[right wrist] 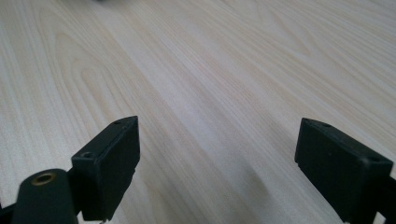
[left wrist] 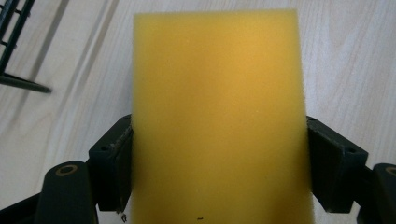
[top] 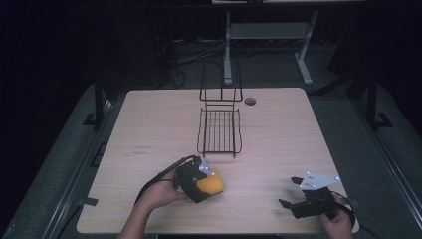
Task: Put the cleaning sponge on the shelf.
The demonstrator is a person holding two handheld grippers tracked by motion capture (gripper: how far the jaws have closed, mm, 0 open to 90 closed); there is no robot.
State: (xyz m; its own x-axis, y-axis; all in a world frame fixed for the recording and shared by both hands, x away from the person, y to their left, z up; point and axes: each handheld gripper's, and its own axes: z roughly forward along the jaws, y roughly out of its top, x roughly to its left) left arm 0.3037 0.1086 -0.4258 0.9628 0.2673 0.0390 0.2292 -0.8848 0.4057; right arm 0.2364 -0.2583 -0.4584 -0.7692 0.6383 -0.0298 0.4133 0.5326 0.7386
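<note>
Left gripper (top: 206,181) clamped on a yellow sponge (left wrist: 217,116) – just in front of the wire rack (top: 219,130). Right gripper (top: 291,191) jaws apart over bare worktop (top: 149,119) – well right of the rack.

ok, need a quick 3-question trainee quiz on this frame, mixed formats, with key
1. True or false: the left gripper has its jaws closed on the yellow sponge.
2. The right gripper is: A) holding the wire rack, B) open over bare table, C) gripping the sponge.
3. Fill in: beyond the sponge, mid-table, stands a black wire ____.

Key: 1 true; 2 B; 3 rack.
</note>
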